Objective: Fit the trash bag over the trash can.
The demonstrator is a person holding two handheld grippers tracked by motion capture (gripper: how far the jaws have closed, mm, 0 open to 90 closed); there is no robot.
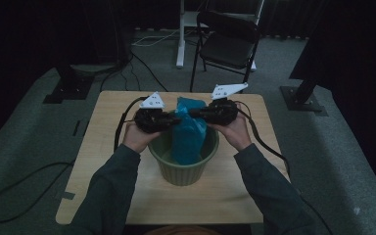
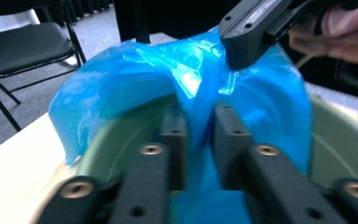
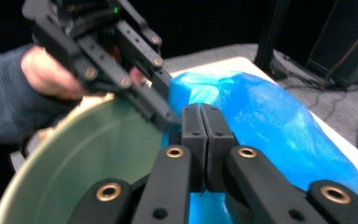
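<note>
A: Over the middle of the wooden table (image 1: 107,161), a green bucket (image 1: 183,171) stands upright, with a blue plastic bag (image 1: 188,134) rising out of its mouth. Bag top is well above the rim.

B: Grippers?

A: Both up at the bag's top edge, one from each side. Right gripper (image 3: 201,112): jaws pressed flat together, blue film pinched between the pads.

B: And the left one?

A: Left gripper (image 2: 200,116): jaws narrow, a fold of the bag running up between them. In its own view a slim gap remains between the pads, with plastic in it; I cannot tell whether the pads press on the film. No earlier look to compare.

B: How close are the two?

A: Tips near each other, almost meeting over the bucket. In the left gripper view the right gripper's tip sits on the bag's upper crease.

B: Surroundings?

A: Black folding chair (image 1: 227,41) beyond the table's far edge, cables on grey carpet.
</note>
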